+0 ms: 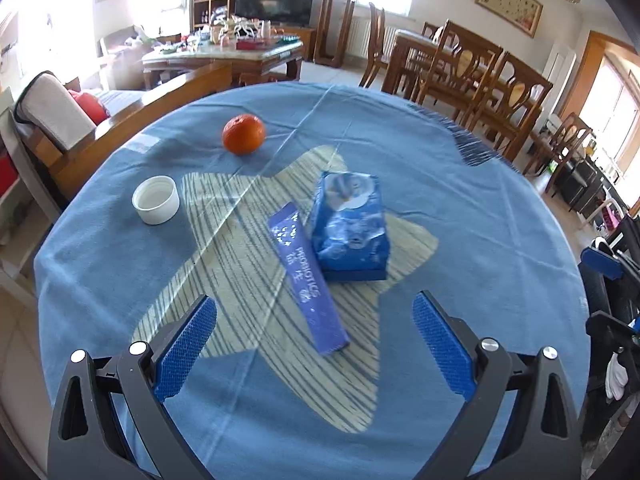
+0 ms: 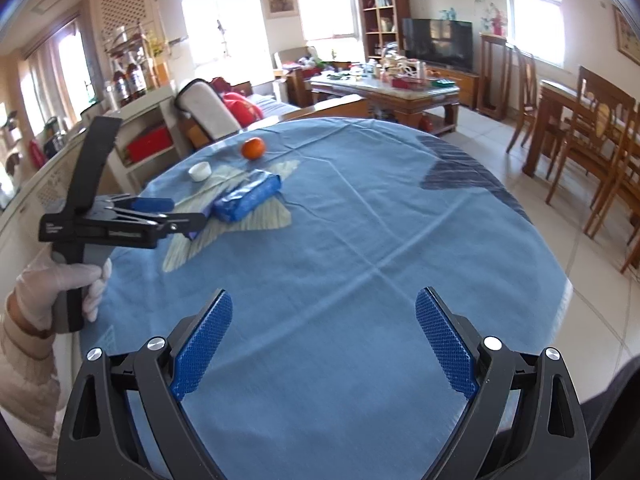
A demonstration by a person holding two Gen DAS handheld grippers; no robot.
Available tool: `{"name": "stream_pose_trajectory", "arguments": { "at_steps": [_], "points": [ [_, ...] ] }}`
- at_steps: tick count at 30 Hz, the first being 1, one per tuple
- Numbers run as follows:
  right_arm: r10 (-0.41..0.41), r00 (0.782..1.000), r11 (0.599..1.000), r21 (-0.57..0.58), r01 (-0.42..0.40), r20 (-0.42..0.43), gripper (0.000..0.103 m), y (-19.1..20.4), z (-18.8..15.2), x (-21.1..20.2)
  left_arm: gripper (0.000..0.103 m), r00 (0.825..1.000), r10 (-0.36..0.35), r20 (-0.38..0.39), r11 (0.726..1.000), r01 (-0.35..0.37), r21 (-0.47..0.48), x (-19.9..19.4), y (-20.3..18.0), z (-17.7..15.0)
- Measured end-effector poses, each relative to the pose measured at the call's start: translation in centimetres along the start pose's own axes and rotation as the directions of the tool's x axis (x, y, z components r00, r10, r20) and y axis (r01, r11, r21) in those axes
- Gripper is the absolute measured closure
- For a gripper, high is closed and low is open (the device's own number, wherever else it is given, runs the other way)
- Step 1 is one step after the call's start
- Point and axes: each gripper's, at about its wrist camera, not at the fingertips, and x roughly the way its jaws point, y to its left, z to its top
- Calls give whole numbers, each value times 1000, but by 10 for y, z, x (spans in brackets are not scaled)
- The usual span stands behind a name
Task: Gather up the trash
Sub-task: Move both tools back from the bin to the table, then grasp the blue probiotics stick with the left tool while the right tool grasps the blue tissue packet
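Note:
A long purple sachet wrapper [image 1: 307, 280] lies on the blue tablecloth [image 1: 480, 240], its near end between the fingers of my left gripper [image 1: 314, 344], which stands open just above the cloth. Touching its right side is a blue tissue pack [image 1: 352, 224]. A white bottle cap [image 1: 157, 199] and an orange [image 1: 243, 134] sit further back on the left. My right gripper [image 2: 324, 340] is open over bare cloth [image 2: 360, 240], far from these things. From the right wrist view the left gripper [image 2: 176, 216] hovers by the tissue pack [image 2: 248, 196], near the cap [image 2: 200, 171] and orange [image 2: 253, 148].
The round table's edge [image 2: 532, 224] drops to tiled floor on the right. Wooden dining chairs [image 1: 480, 76] stand beyond it, a sofa [image 1: 120, 120] and a cluttered coffee table [image 2: 384, 92] behind. A gloved hand [image 2: 52, 284] holds the left gripper's handle.

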Motion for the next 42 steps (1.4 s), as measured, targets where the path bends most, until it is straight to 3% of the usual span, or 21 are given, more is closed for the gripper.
{"name": "stream_pose_trajectory", "arguments": {
  "at_steps": [4,7,11,14,17,18,19,21,24,29,37,42],
  "points": [
    [29,999,1000,-6,-29,-22,12,6,14,14,8,998,-4,-62,999,6,37,11,2,2],
    [51,998,999,-10,-52,-48,12,12,26,27,8,997,-43,-61,997,47,53,10,3,4],
    [85,992,996,4,-85,-95,12,22,44,50,9,995,37,-93,995,-28,97,15,2,5],
    [100,985,995,40,-95,-144,12,27,58,68,18,993,62,-104,988,-46,146,17,3,10],
    [126,977,990,82,-113,-174,12,32,72,86,50,994,74,-83,987,-61,149,14,14,17],
    [124,975,990,89,-109,-187,12,35,76,93,68,994,89,-70,986,-78,145,13,21,19],
    [125,973,990,91,-110,-195,12,37,80,98,80,993,98,-62,986,-88,143,13,25,19],
    [139,969,988,95,-122,-204,12,44,87,107,87,994,99,-46,986,-91,139,12,31,19],
    [135,970,989,91,-119,-203,12,53,97,121,89,996,85,-29,986,-80,144,9,33,15],
    [142,961,984,141,-110,-238,43,53,105,148,90,999,24,-36,989,-19,145,7,39,14],
    [113,962,988,134,-81,-248,43,66,118,178,92,998,-40,-41,991,45,124,5,52,14],
    [80,969,996,57,-69,-232,59,83,124,189,92,998,-44,-37,993,48,105,5,59,15]
  ]
}}
